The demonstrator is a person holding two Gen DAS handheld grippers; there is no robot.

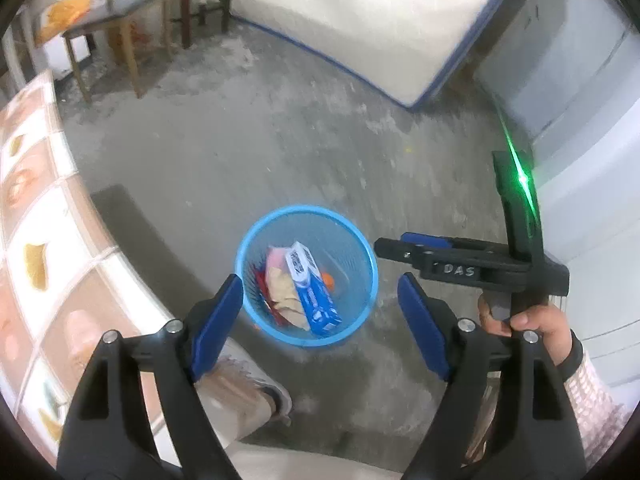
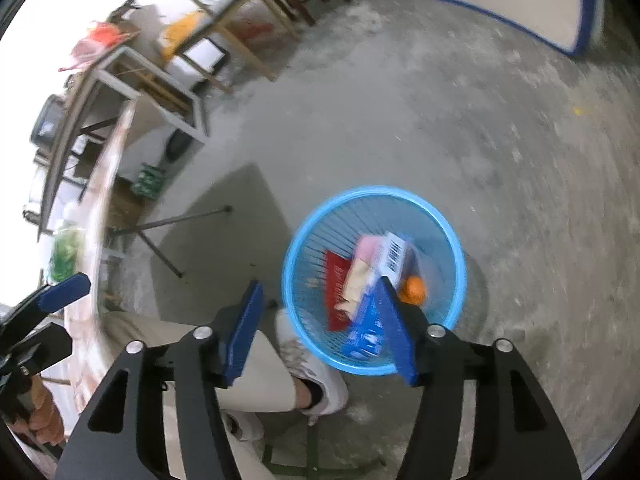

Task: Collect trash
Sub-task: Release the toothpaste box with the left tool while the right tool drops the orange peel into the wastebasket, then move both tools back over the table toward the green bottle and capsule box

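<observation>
A blue mesh bin (image 1: 256, 240) stands on the concrete floor, also in the right wrist view (image 2: 304, 240). It holds a blue toothpaste box (image 1: 314, 294), a beige and pink packet (image 1: 282, 284), a red wrapper (image 2: 335, 292) and an orange piece (image 2: 414, 290). My left gripper (image 1: 320, 312) is open and empty above the bin. My right gripper (image 2: 318, 324) is open and empty above the bin's left rim. The right gripper also shows in the left wrist view (image 1: 390, 262), right of the bin.
A table with a patterned cloth (image 1: 36, 248) runs along the left. Wooden stools (image 1: 120, 28) stand at the back. A white mattress with blue trim (image 1: 360, 20) lies at the back right. The person's shoe (image 2: 316, 368) is beside the bin.
</observation>
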